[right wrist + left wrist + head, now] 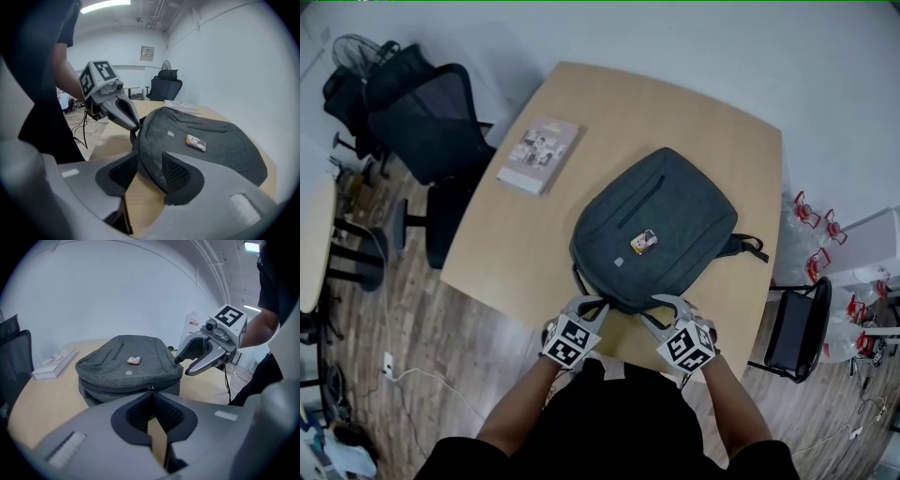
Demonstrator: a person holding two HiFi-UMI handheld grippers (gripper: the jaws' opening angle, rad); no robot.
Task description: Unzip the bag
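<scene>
A dark grey backpack (656, 225) lies flat on the wooden table (502, 253), with a small orange-and-white tag (643, 242) on its top. My left gripper (592, 303) is at the bag's near left edge. In the left gripper view its jaws (151, 392) are shut, pinching a small dark tab by the zip line. The right gripper view shows the same pinch (136, 125) on the bag's edge. My right gripper (661, 305) is at the near right edge and stands open (150, 159). The bag's (211, 140) near corner lies between its fingers, which do not press on it.
A booklet (539, 153) lies on the table's far left part. A black office chair (431, 122) stands left of the table and a black stool (797, 328) to the right. Clear water jugs with red handles (811, 220) crowd the floor at the right.
</scene>
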